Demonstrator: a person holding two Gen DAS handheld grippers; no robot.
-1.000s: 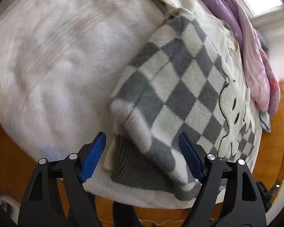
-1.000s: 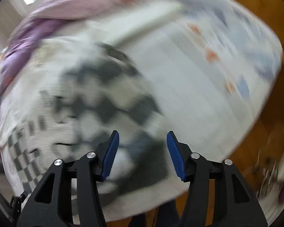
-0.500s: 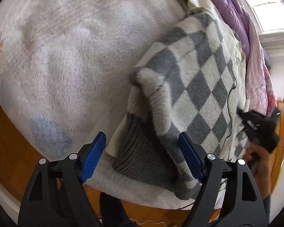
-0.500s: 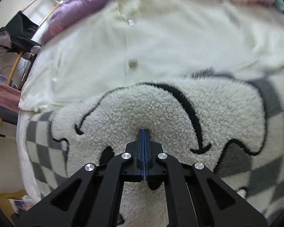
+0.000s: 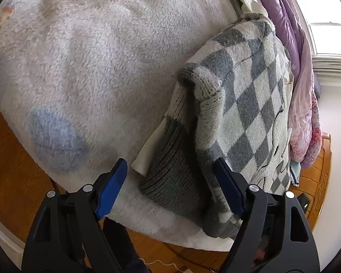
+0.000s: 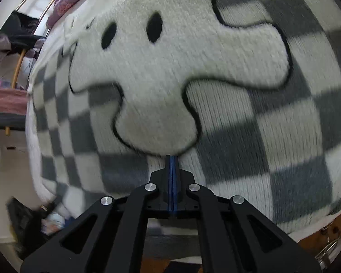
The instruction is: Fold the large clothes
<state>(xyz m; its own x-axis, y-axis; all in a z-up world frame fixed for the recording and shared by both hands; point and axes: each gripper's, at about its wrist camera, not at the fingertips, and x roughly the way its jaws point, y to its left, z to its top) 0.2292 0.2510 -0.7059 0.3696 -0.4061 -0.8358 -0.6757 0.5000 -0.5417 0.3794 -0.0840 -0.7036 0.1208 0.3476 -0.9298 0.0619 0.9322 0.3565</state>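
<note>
Left wrist view: the left gripper (image 5: 170, 177) hangs w/ its jaws spread wide, blue pads (image 5: 111, 183) well apart, nothing pinched. Between the pads, but not touched by them, lies the ribbed grey cuff (image 5: 170, 182) of the checked sweater (image 5: 250, 104). The sweater is grey and cream in a diamond check, sleeve folded in over the body so the knit makes a rounded fold at the near edge. It lies on a fluffy white blanket (image 5: 91, 56) that covers the bed; a blue patch (image 5: 54, 141) shows in the blanket's pile at lower left. A cream garment edge (image 5: 147, 152) peeks out under the cuff. Beyond the sweater, a purple-pink quilt (image 5: 300, 91) is bunched along the far side, by a bright window (image 5: 329, 34). Orange wood floor (image 5: 9, 159) at left and below.

Right wrist view: the right gripper (image 6: 172, 177) has its jaws fully closed, blue pads pressed flat together; nothing visible between them. The tips sit just over the sweater front, close to the lower edge of a fuzzy white cartoon figure (image 6: 170, 68) w/ black outline and two oval black eyes. Can't tell if the tips touch the knit. Checks fill the rest of the frame, somewhat blurred. At far left, a rack w/ dark clothes (image 6: 18, 34).
</note>
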